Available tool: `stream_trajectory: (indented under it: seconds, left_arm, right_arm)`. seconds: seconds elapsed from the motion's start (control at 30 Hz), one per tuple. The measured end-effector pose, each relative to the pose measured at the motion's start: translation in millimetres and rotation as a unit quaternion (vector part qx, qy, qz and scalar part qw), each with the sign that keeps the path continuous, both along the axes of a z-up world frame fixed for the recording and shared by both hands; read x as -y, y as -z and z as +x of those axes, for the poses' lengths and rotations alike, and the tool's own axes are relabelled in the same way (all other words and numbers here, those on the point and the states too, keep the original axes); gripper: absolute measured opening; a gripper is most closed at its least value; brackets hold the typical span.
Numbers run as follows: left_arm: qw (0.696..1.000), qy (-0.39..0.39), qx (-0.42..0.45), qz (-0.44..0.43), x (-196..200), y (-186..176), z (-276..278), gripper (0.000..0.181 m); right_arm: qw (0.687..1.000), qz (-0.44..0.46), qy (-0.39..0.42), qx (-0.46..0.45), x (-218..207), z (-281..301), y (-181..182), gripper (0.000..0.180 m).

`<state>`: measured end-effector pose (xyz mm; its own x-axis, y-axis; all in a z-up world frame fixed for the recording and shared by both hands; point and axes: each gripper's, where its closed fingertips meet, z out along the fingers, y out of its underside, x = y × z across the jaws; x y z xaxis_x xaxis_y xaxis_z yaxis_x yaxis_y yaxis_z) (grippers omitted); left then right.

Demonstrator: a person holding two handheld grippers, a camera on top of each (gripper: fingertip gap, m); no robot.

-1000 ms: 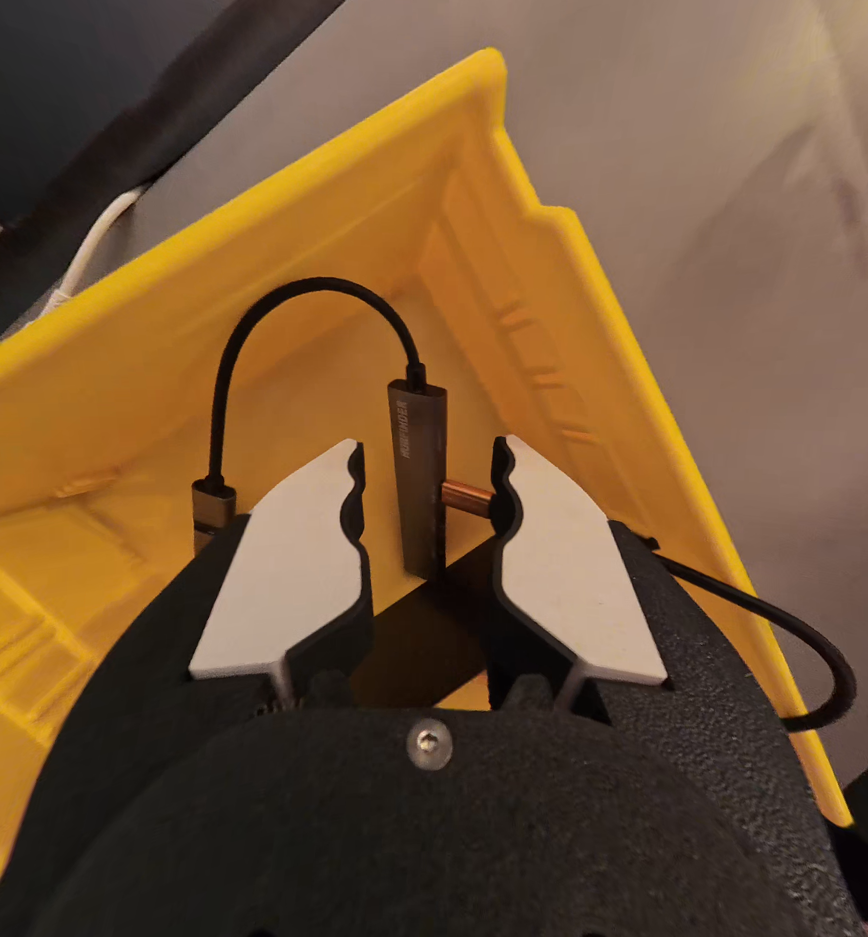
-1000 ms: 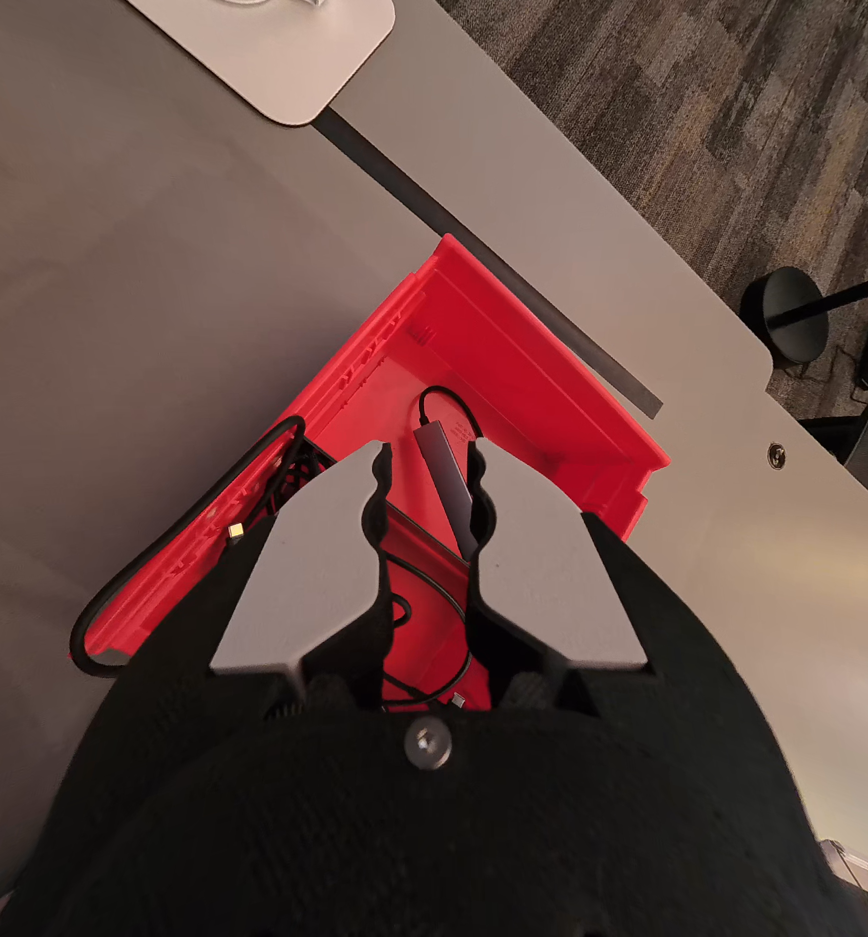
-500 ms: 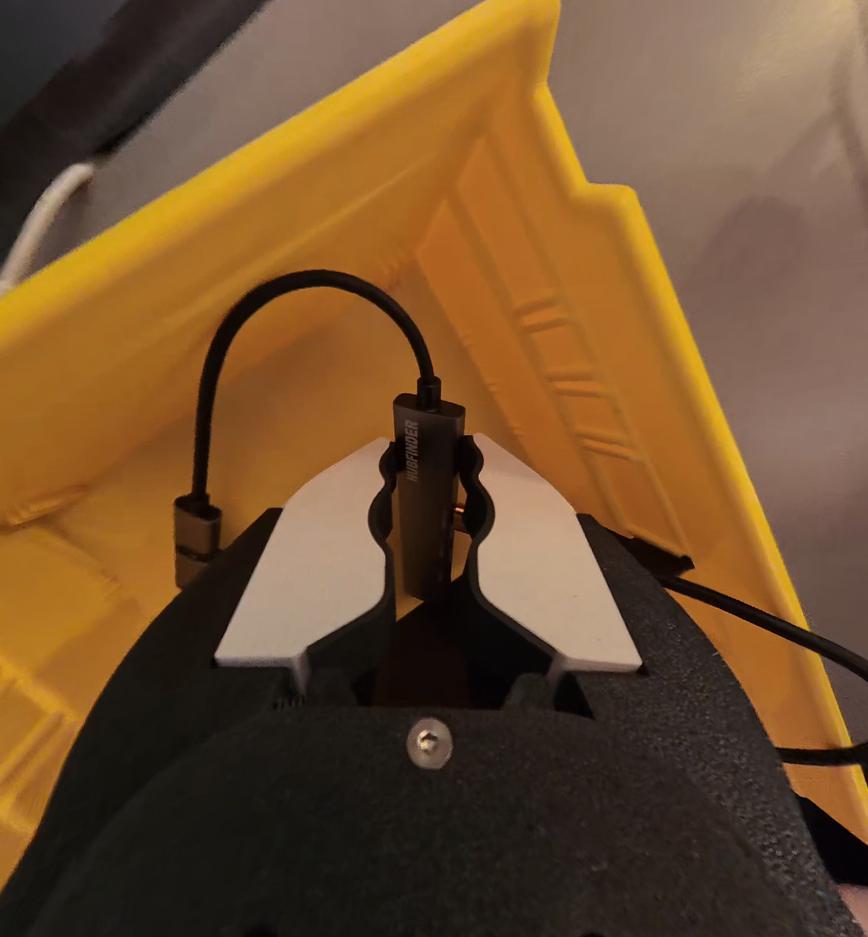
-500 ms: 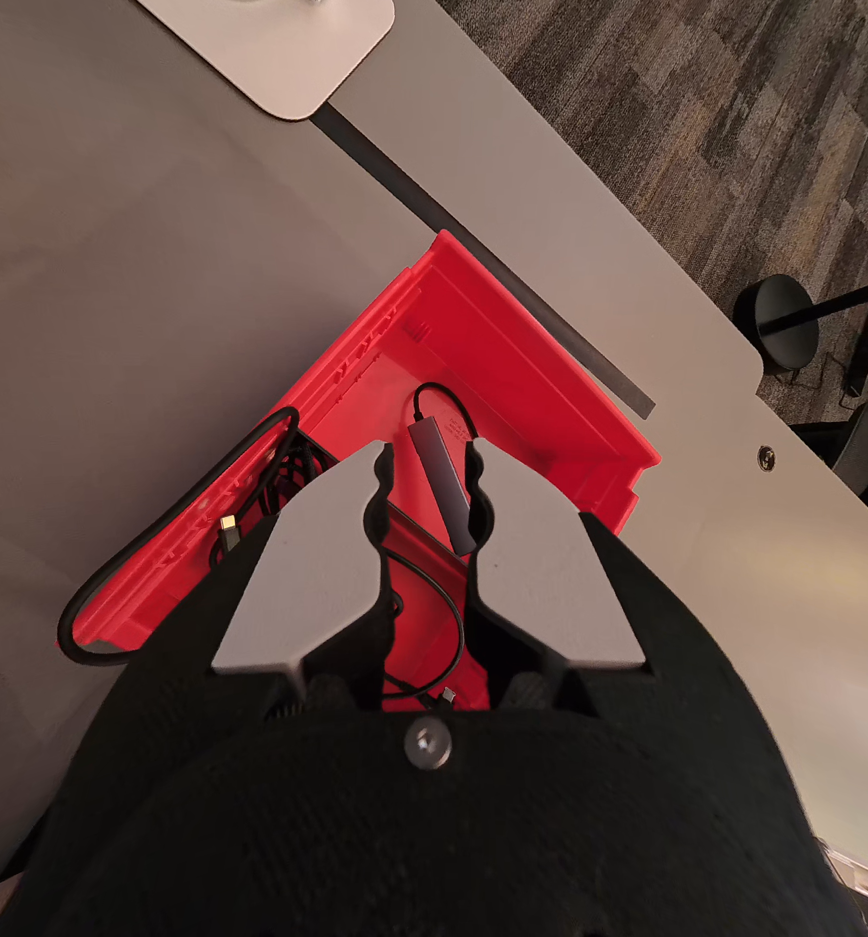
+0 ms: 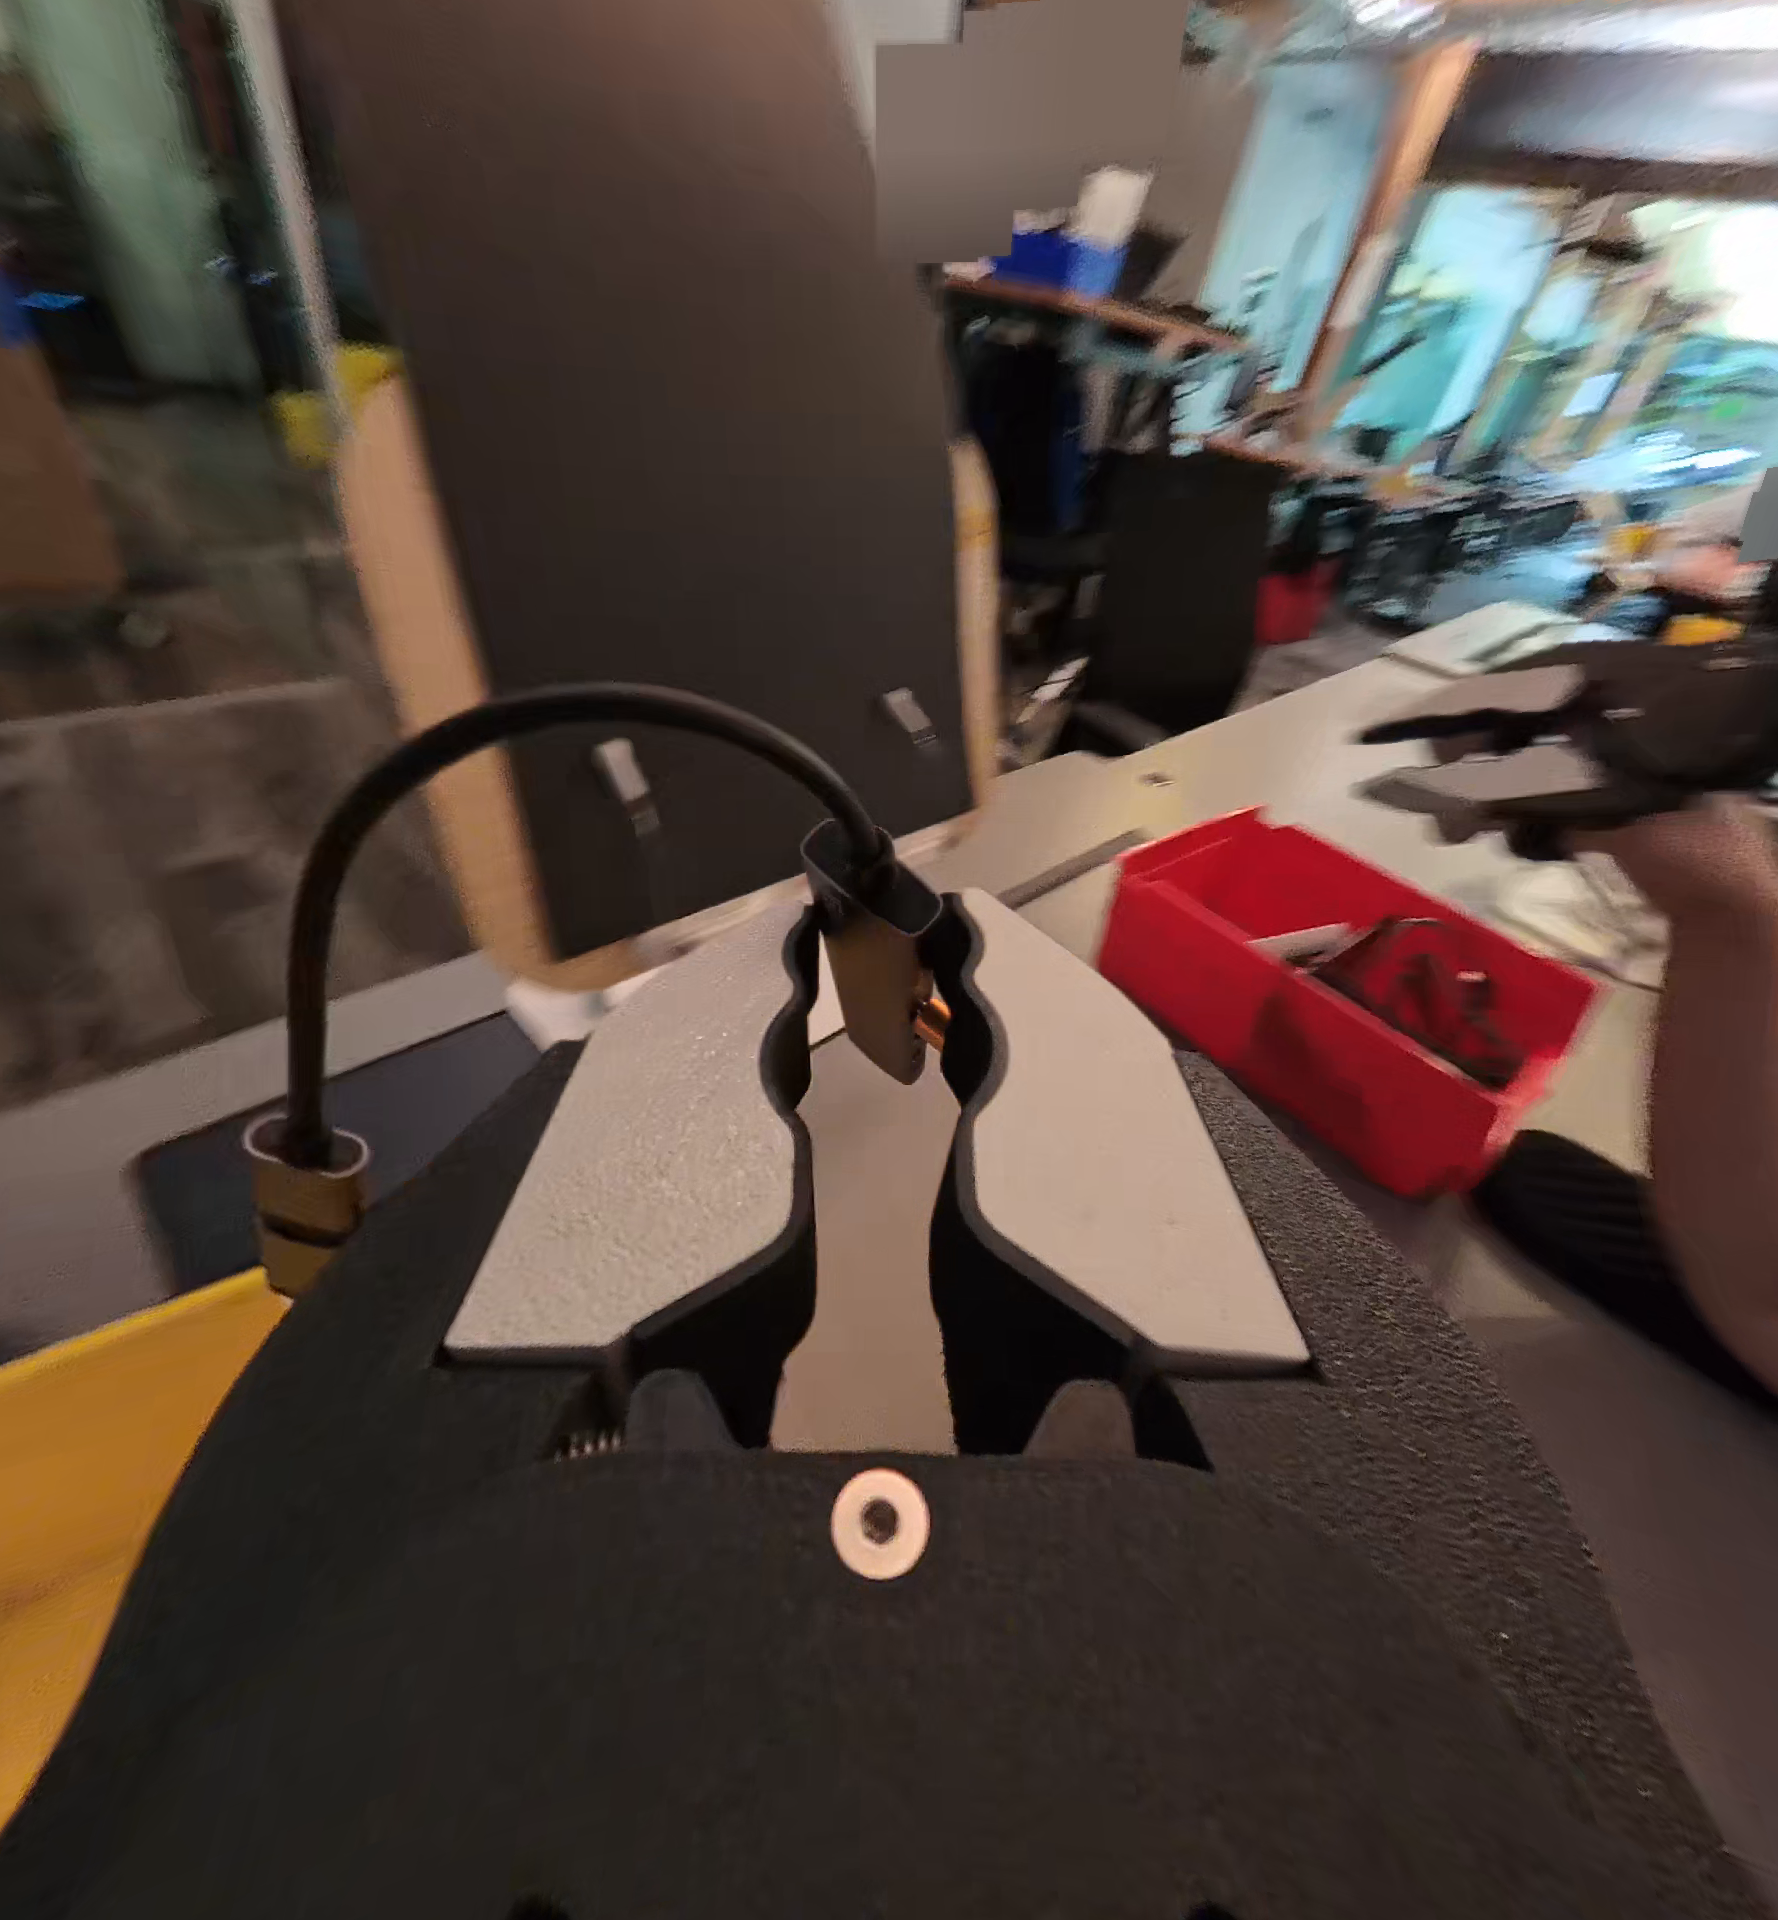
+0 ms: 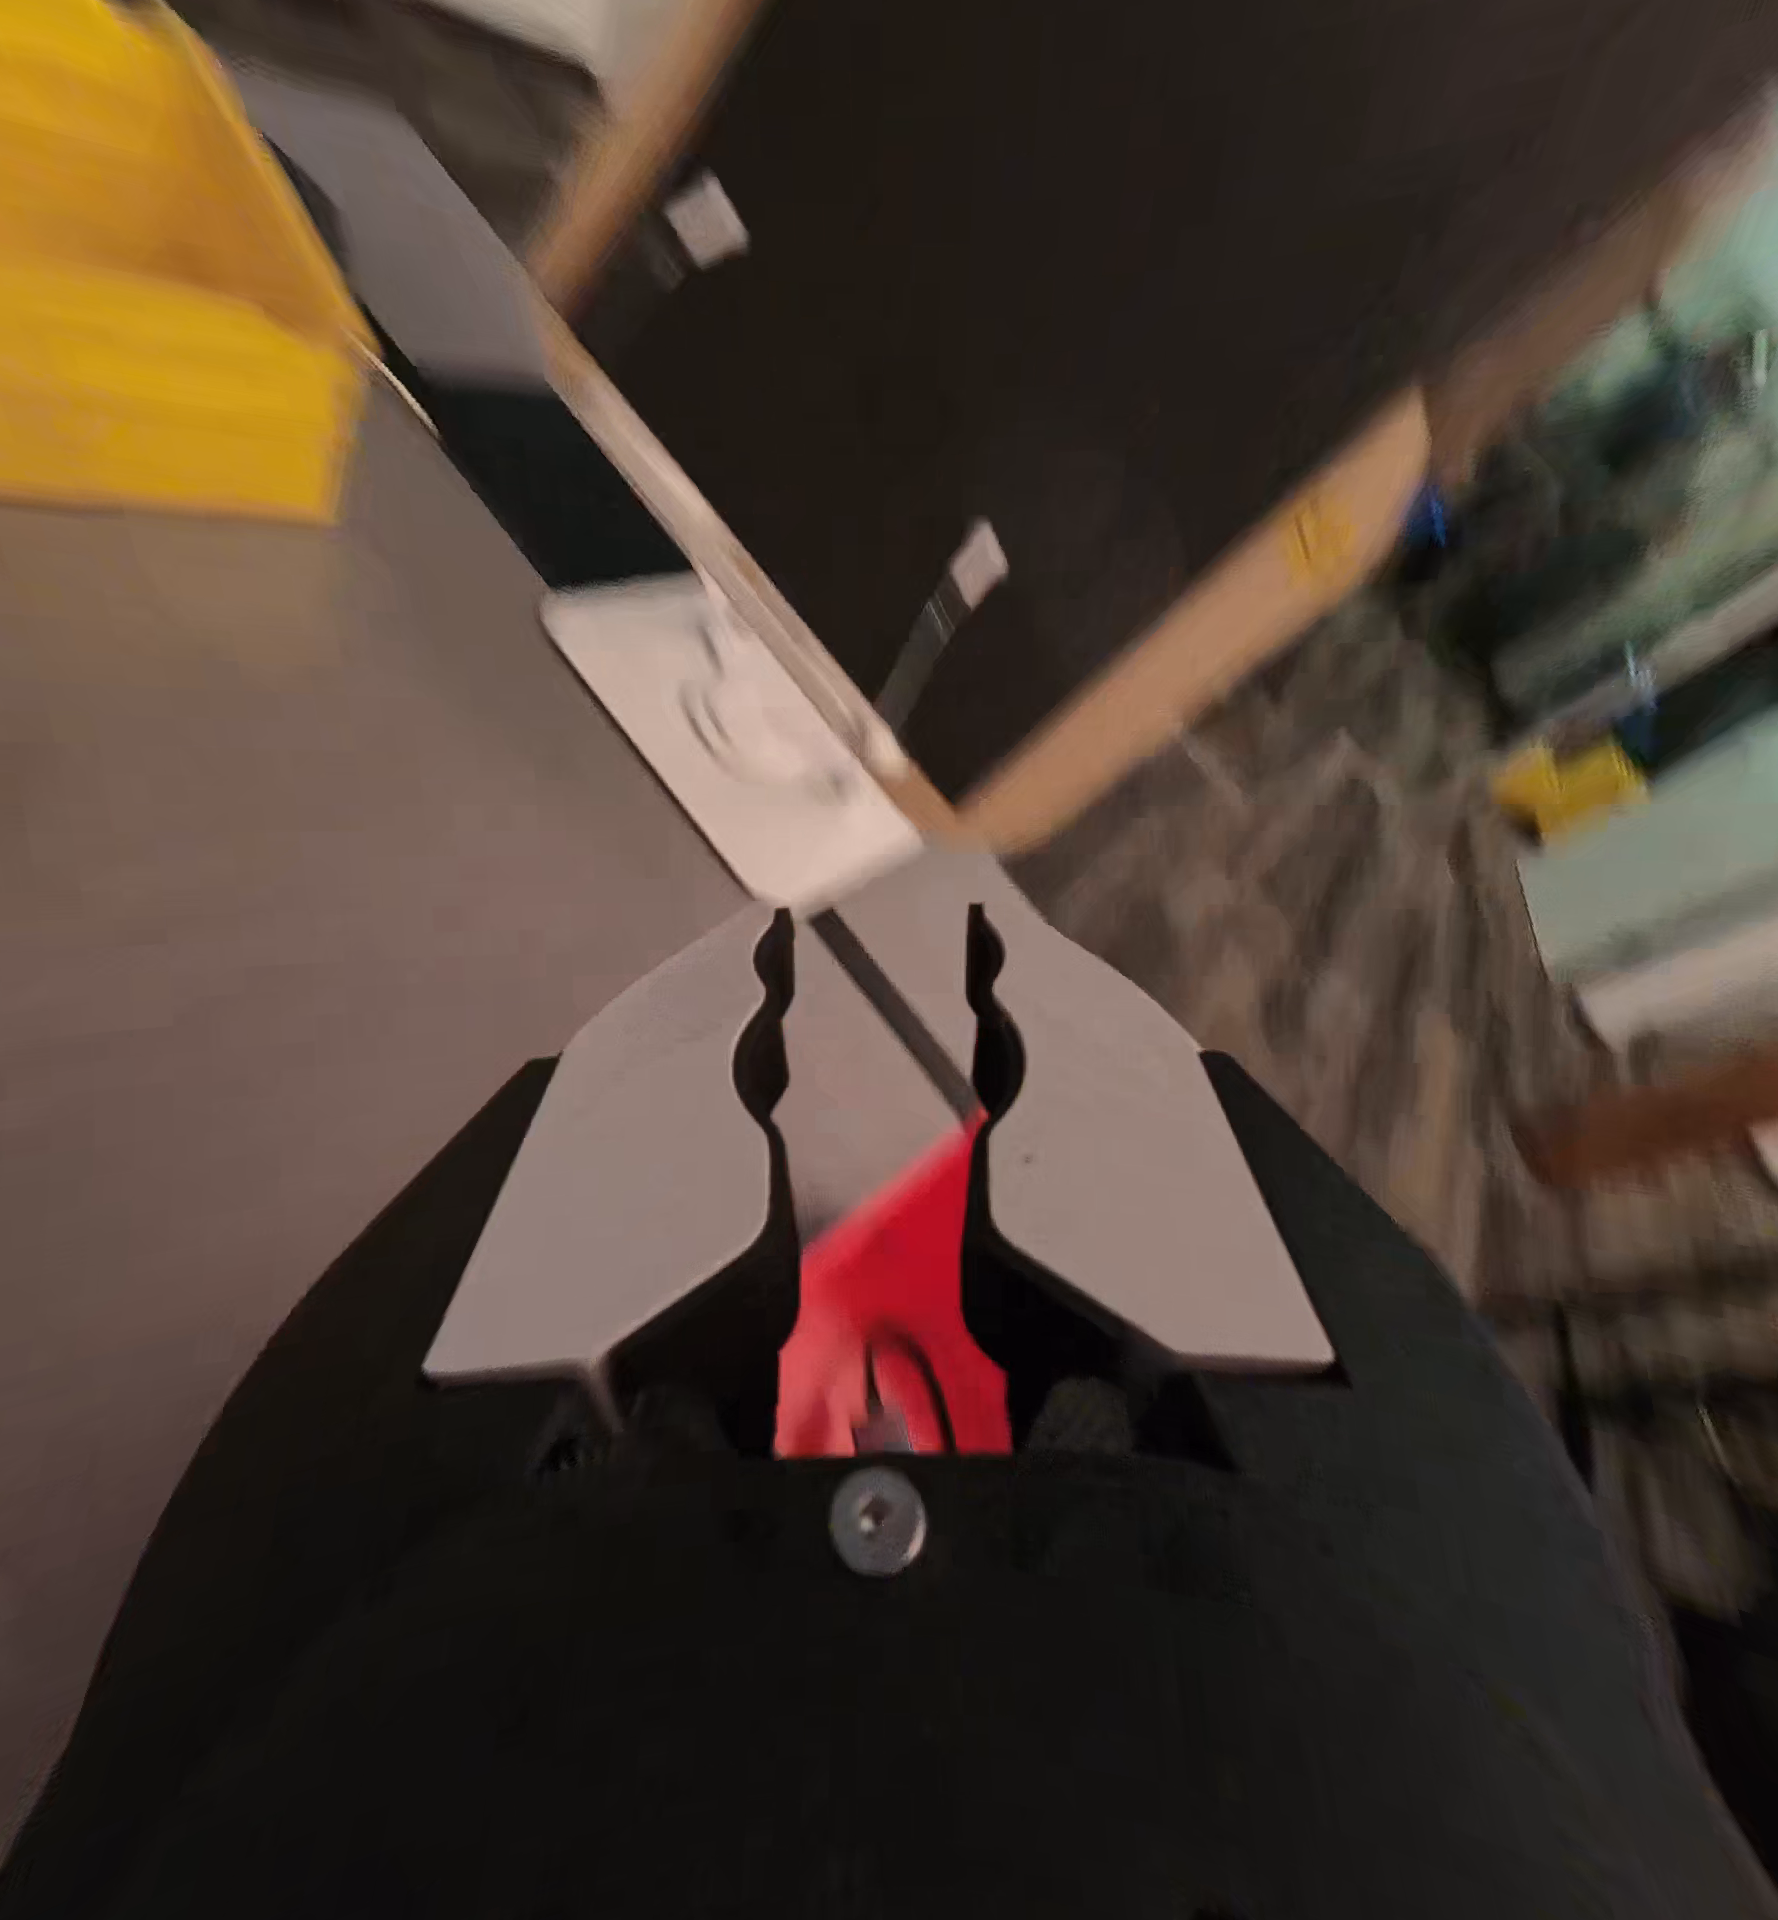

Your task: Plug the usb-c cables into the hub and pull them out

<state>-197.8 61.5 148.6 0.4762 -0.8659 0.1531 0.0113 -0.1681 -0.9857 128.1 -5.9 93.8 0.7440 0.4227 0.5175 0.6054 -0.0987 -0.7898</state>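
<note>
Red bin (image 5: 1280,1023) — yellow bin (image 5: 54,1475) — black hub (image 5: 880,966).

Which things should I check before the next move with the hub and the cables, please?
1. Hub gripped by left gripper: ok, jaws shut on its body.
2. Right gripper free: ok, open and empty.
3. Copper plug fully seated in the hub's side: cannot tell.
4. Cables within reach: ok, lying in the open red bin.
5. Right wrist view sharp: not ok, blurred.

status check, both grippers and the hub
left gripper shut on hub, lifted above yellow bin. right gripper open, empty, over red bin. nothing blocking.
</note>
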Motion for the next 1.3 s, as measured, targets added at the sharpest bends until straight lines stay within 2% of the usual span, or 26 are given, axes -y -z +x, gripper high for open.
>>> stream_trajectory:
  seconds: [0.07,0.13,0.27,0.37,0.47,0.5,0.53,0.63,1.03,1.13,1.2,1.23,1.3]
  left_arm:
    - [0.998,0.06,0.026,0.009,30,-9,23,0.021]
    - [0.991,0.125,0.036,0.003,55,-10,44,0.02]
    - [0.977,0.205,0.061,-0.014,91,-13,79,0.02]
    - [0.971,0.229,0.072,-0.016,108,-12,102,0.02]
    - [0.968,0.243,0.067,-0.019,119,-5,120,0.02]
    - [0.965,0.251,0.068,-0.021,122,-2,126,0.02]
    - [0.963,0.257,0.069,-0.026,124,-1,130,0.02]
    - [0.962,0.261,0.081,-0.03,125,2,138,0.02]
    - [0.963,0.262,0.067,-0.011,122,11,146,0.02]
    - [0.969,0.245,-0.031,0.02,119,26,142,0.019]
    - [0.956,0.253,-0.143,0.037,125,45,129,0.02]
    - [0.949,0.246,-0.192,0.045,124,54,119,0.027]
    - [0.945,0.217,-0.231,0.087,118,55,104,0.032]
  right_arm:
    - [0.99,0.051,-0.125,-0.036,13,-61,-14,0.042]
    - [0.965,0.084,-0.233,-0.085,33,-117,-21,0.05]
    - [0.93,0.12,-0.305,-0.166,50,-178,-22,0.056]
    - [0.912,0.13,-0.31,-0.235,52,-192,-23,0.056]
    - [0.905,0.16,-0.294,-0.262,50,-187,-28,0.056]
    - [0.904,0.17,-0.294,-0.261,51,-185,-28,0.051]
    - [0.904,0.181,-0.295,-0.25,52,-182,-28,0.04]
    - [0.906,0.224,-0.294,-0.206,54,-179,-28,0.033]
    - [0.919,0.124,-0.31,-0.211,47,-176,-16,0.024]
    - [0.926,0.077,-0.303,-0.213,41,-166,-13,0.025]
    - [0.923,0.034,-0.297,-0.243,35,-153,-13,0.024]
    - [0.919,0.008,-0.296,-0.261,32,-147,-12,0.024]
    - [0.907,-0.025,-0.304,-0.289,28,-137,-10,0.024]
